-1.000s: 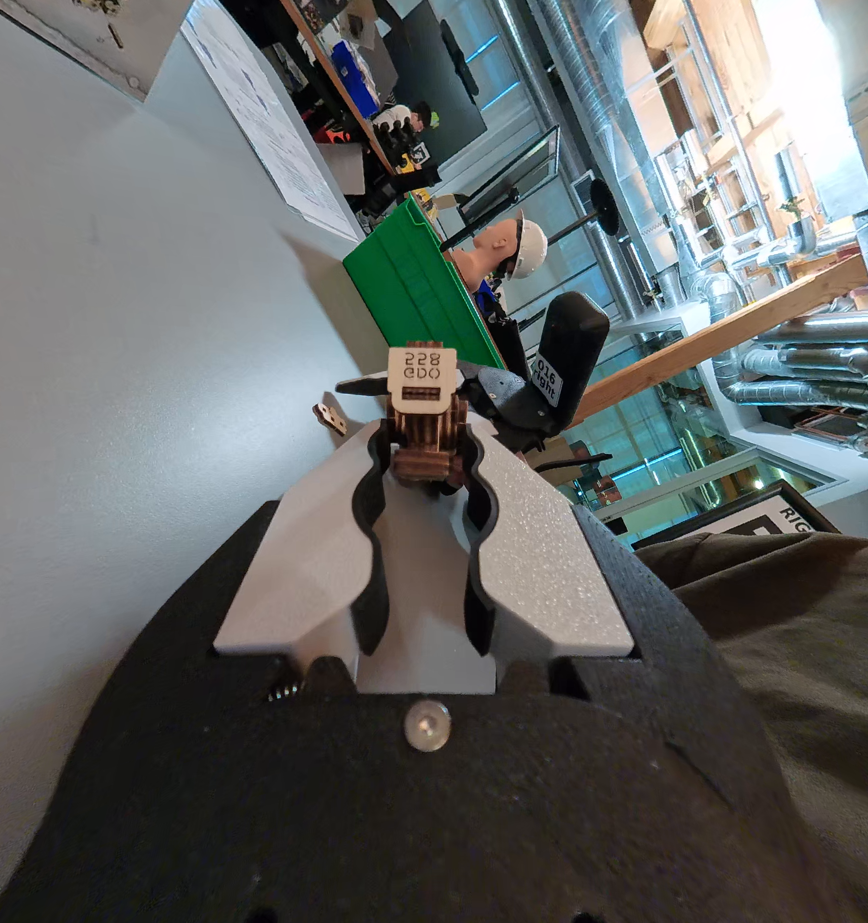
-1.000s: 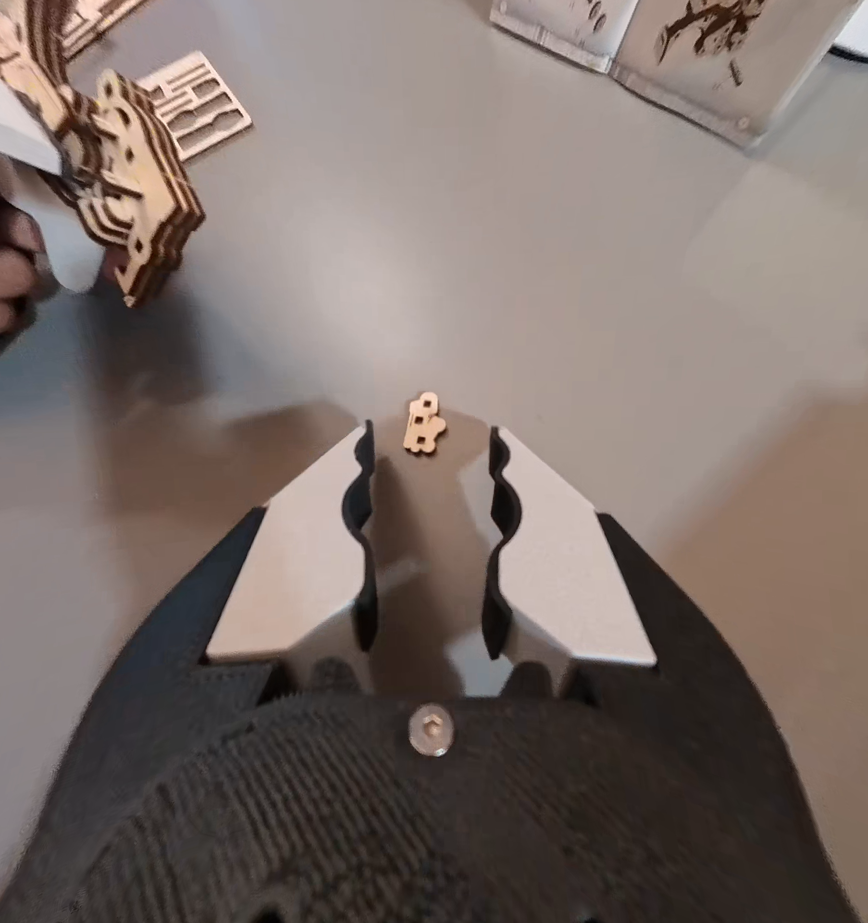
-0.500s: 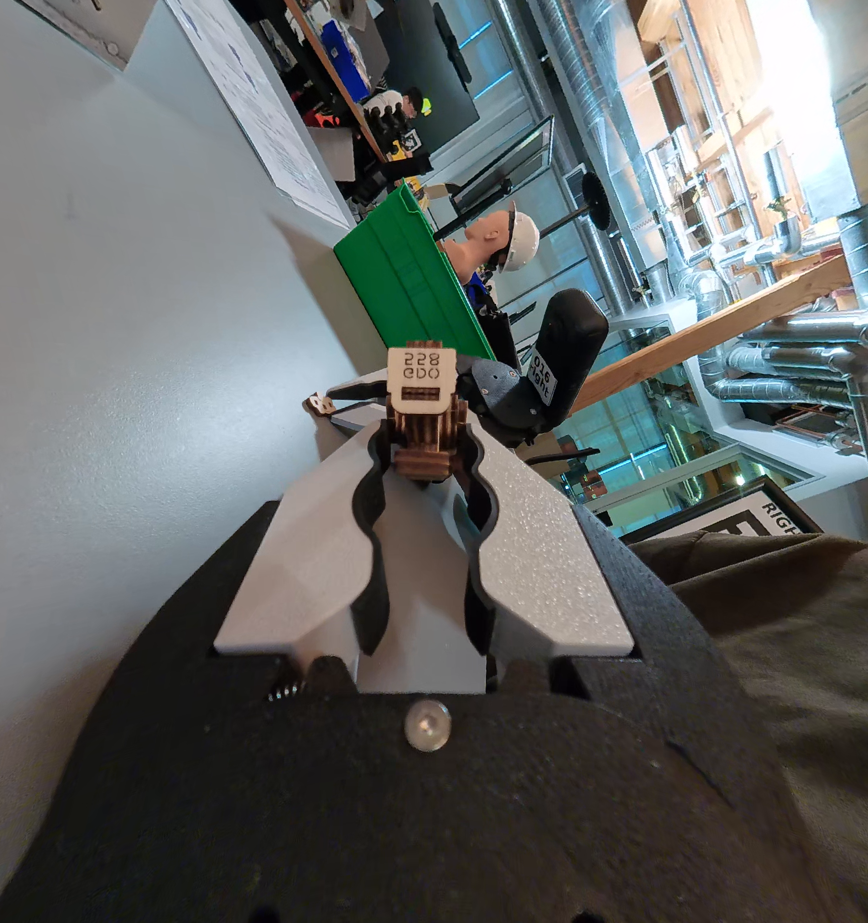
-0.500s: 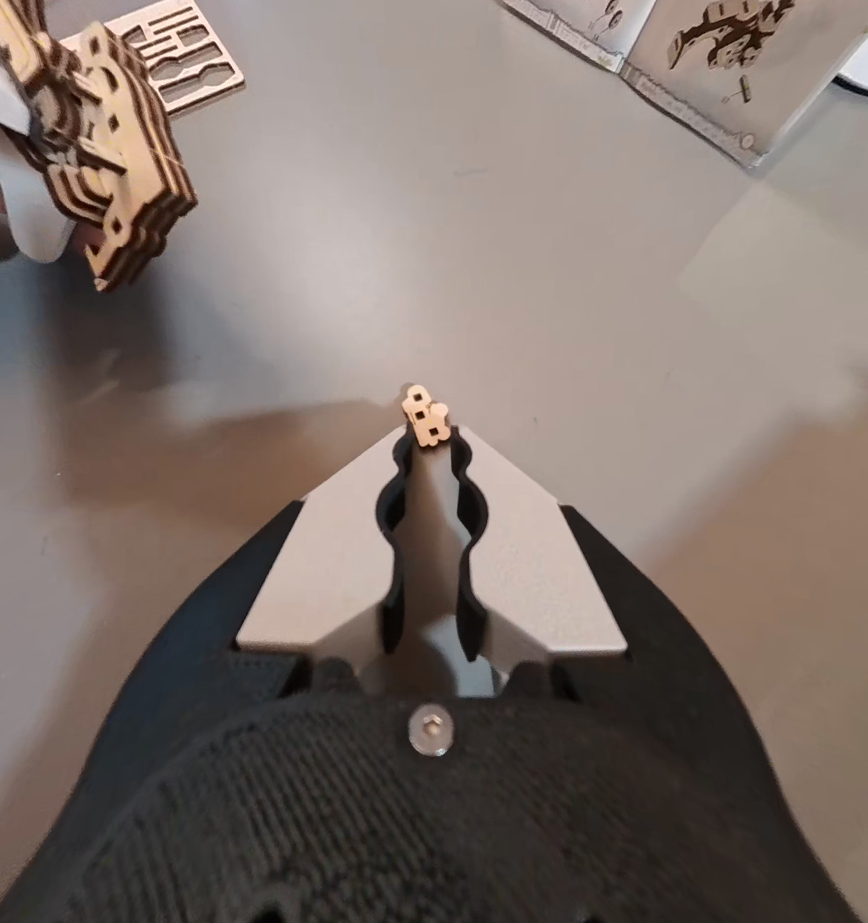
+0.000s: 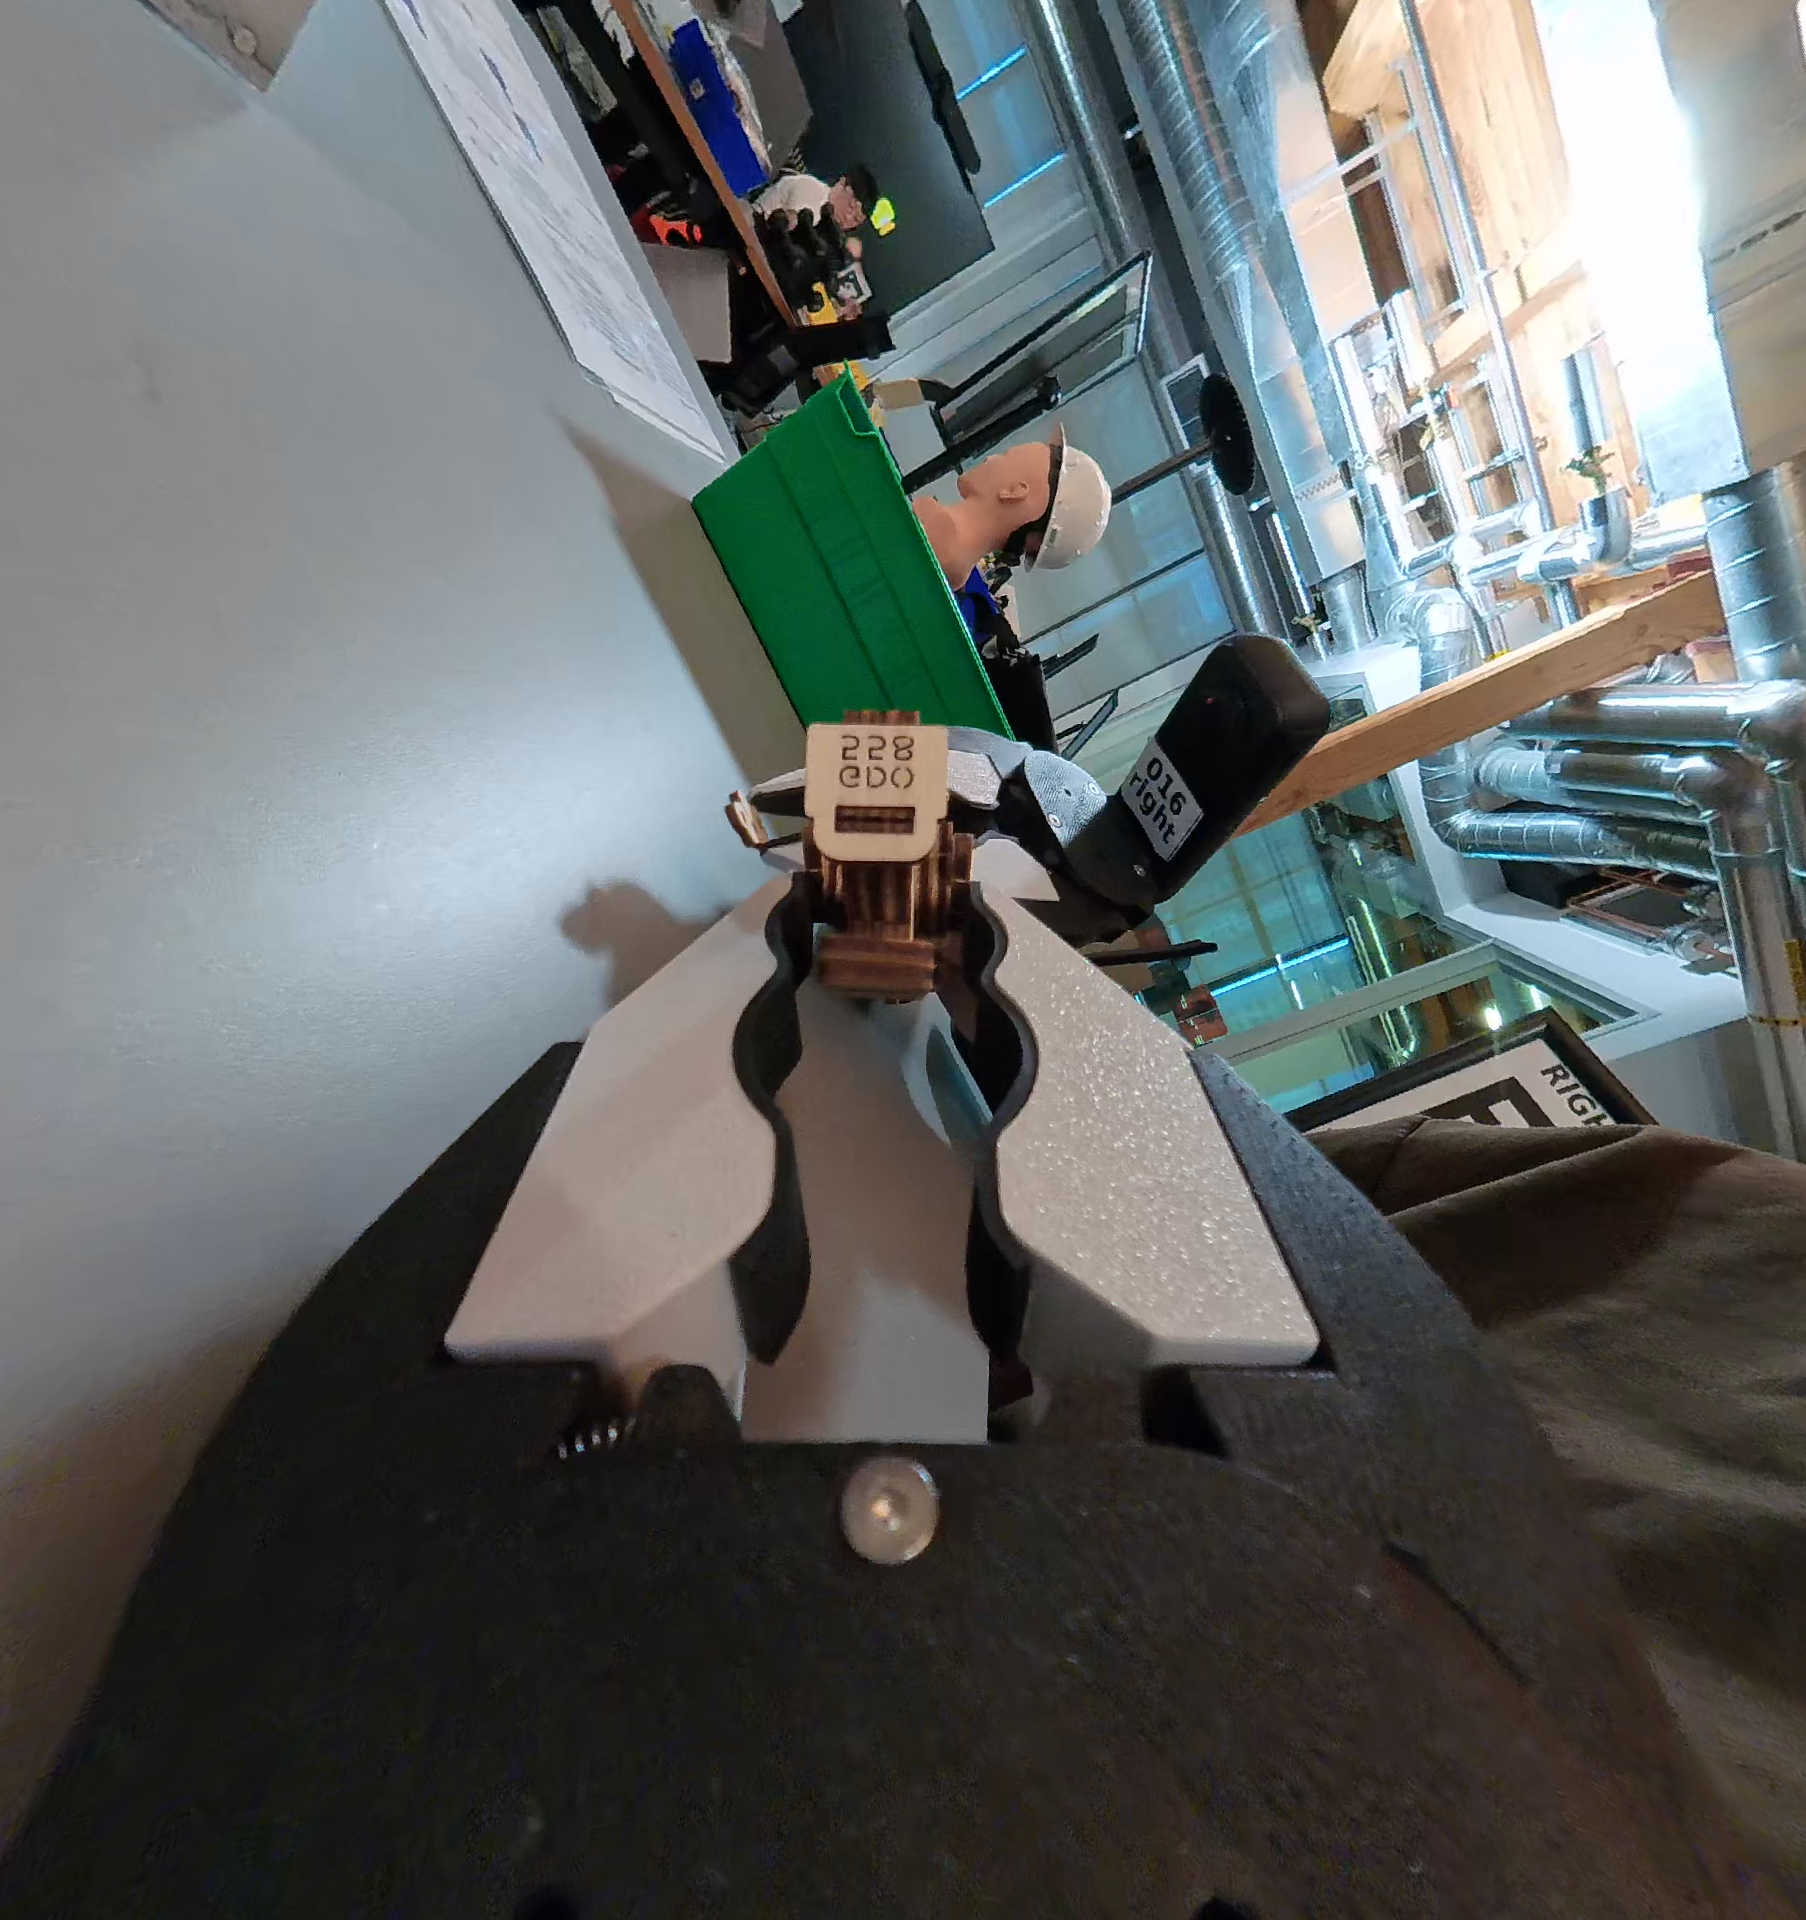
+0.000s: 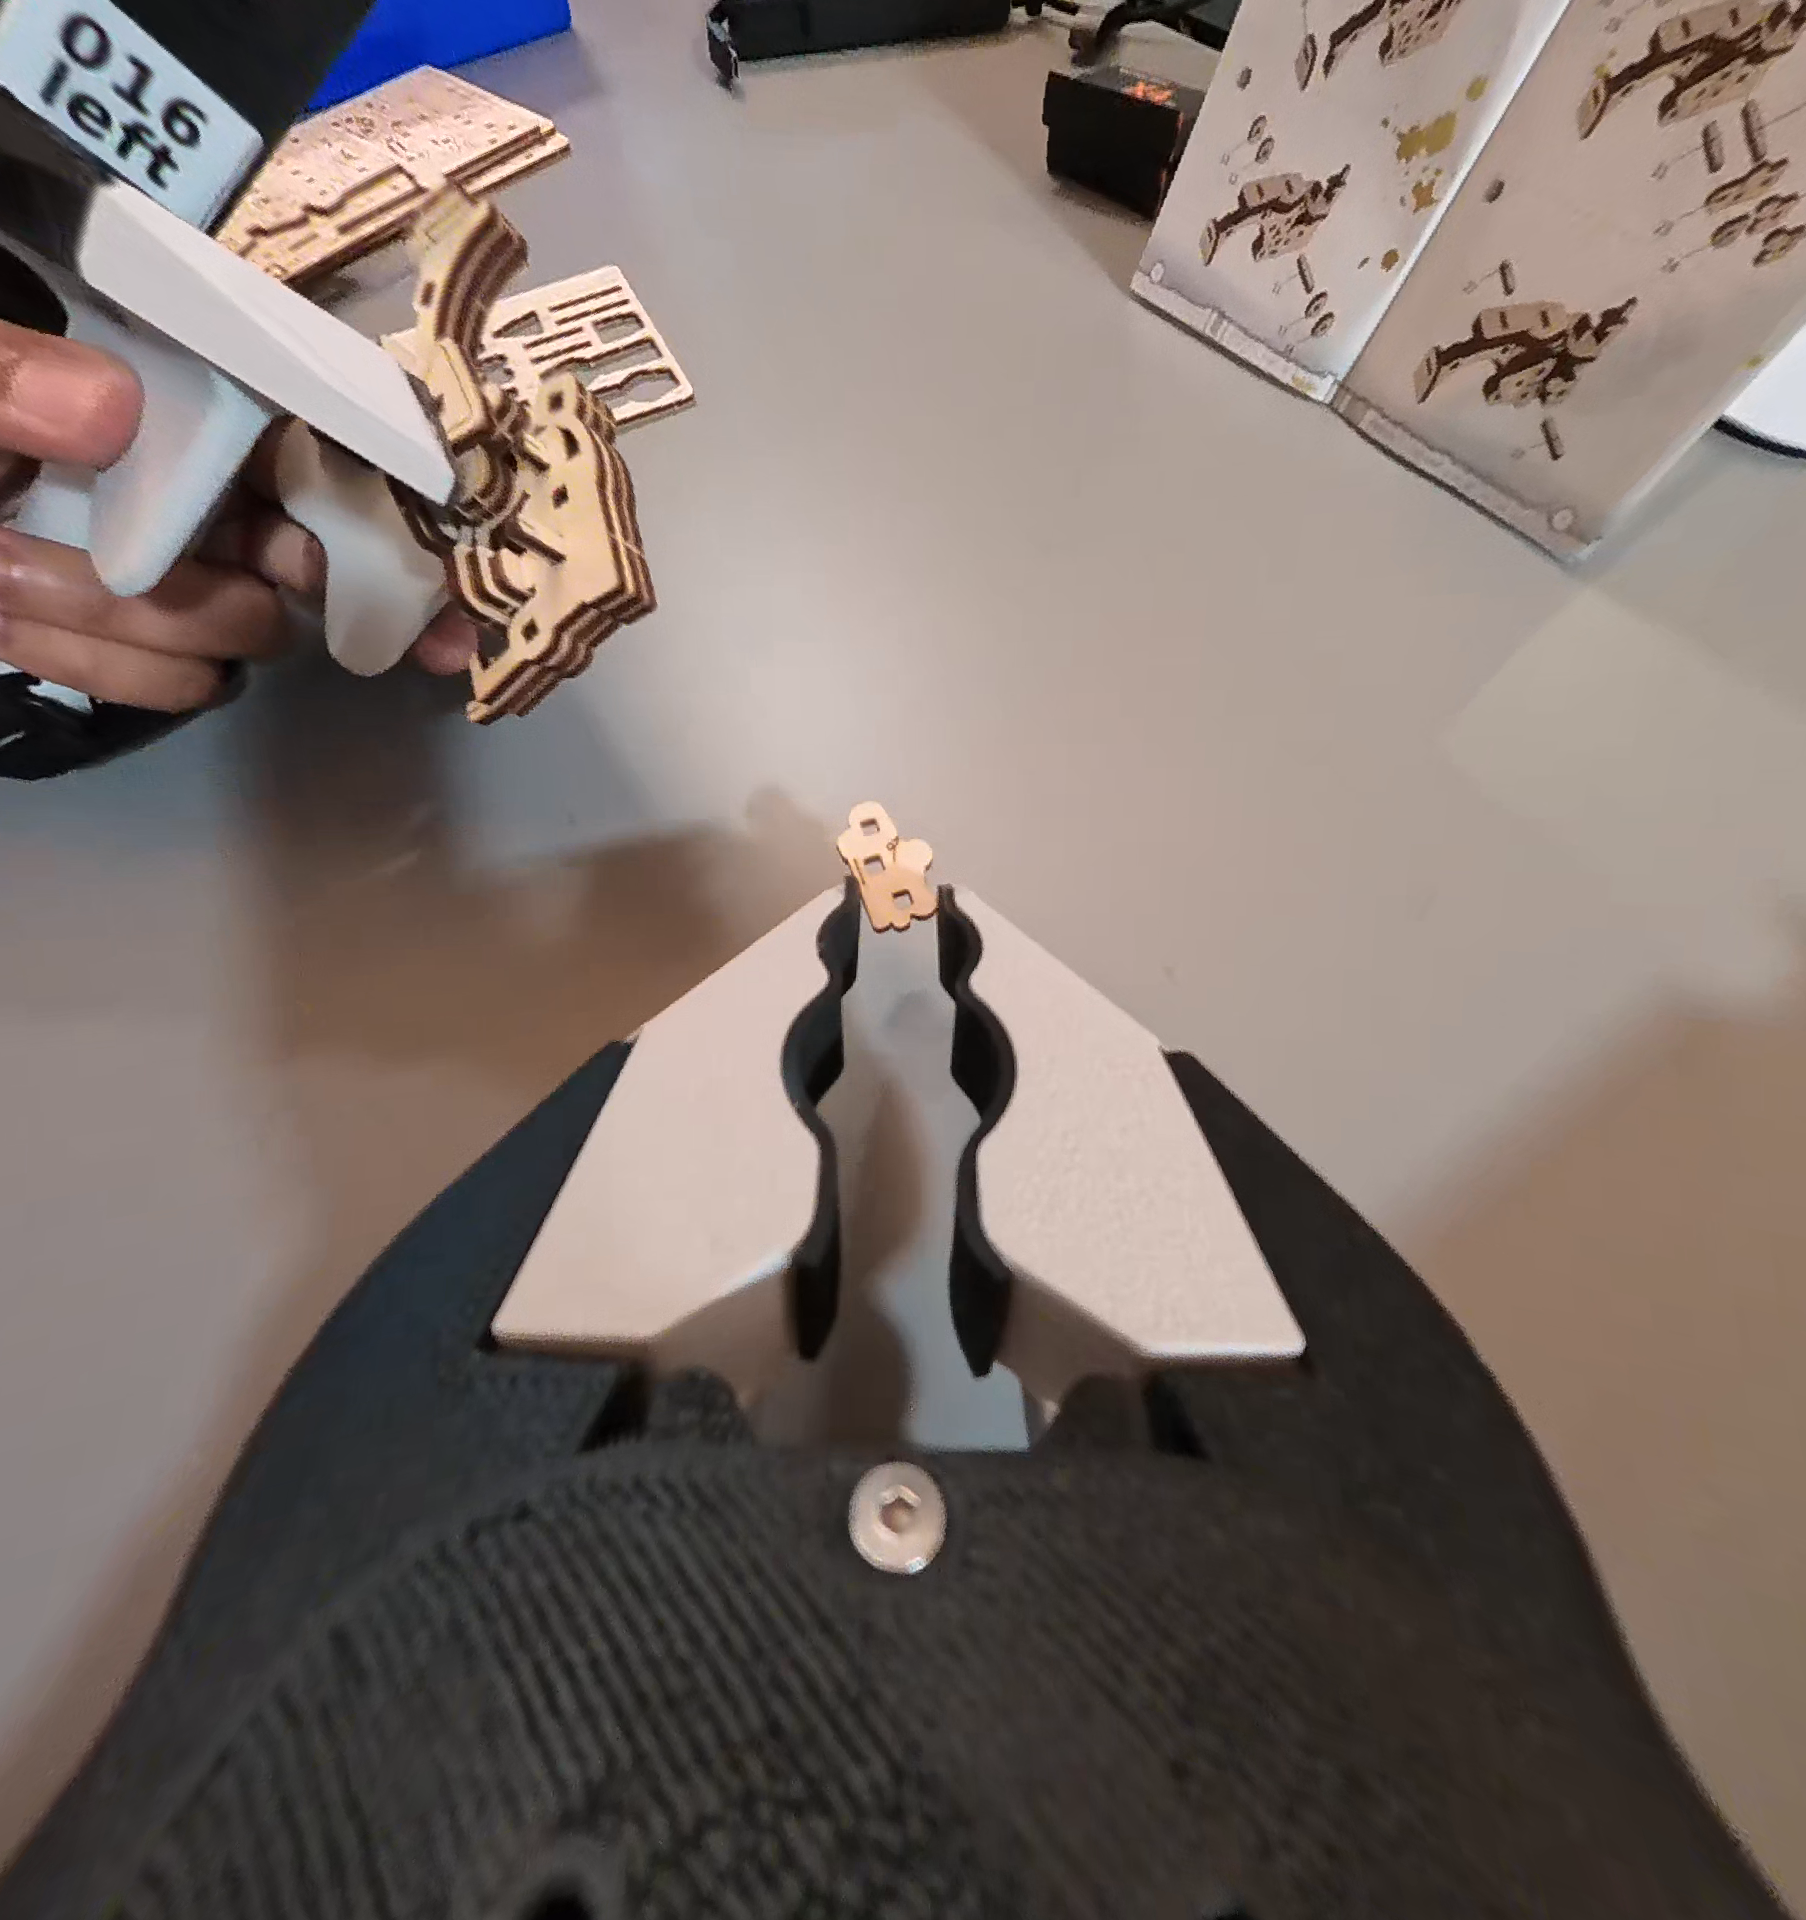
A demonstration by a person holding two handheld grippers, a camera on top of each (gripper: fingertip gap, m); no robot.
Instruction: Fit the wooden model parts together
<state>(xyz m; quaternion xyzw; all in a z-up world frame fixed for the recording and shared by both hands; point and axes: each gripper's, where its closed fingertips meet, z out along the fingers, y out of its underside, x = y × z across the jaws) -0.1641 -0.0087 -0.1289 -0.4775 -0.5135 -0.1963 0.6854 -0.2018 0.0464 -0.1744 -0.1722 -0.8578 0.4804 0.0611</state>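
A: Pinching a small wooden piece point(image 6: 886, 871) at its very tips, the right hand-held gripper point(image 6: 891, 906) has its jaws nearly together; the piece is flat, pale, with small square holes, and sticks out past the tips above the grey desk point(image 6: 982, 644).

B: And the left hand-held gripper point(image 5: 883, 940)?

A: Its jaws are closed on the layered wooden model assembly point(image 5: 881, 883), a stack of laser-cut plywood layers with dark burnt edges. From its own camera a pale plate with engraved marks faces the lens on top of the stack.

B: Where does it sit relative to the small piece?

A: In the right wrist view the assembly point(image 6: 535, 488) is up and to the left, held off the desk, well apart from the small piece. A person's fingers point(image 6: 37, 405) wrap the left tool's handle.

B: Anything else on the desk?

A: Behind the assembly lie flat plywood part sheets point(image 6: 411, 177) and a smaller punched-out sheet point(image 6: 608, 353). To the upper right stands a white box printed with model pictures point(image 6: 1481, 260), and a small black box point(image 6: 1117, 135) is just left of it.

B: And in the left wrist view?

A: A green bin point(image 5: 847, 582) lies farther along the desk, with a hard-hatted mannequin head point(image 5: 1024, 509) past it.
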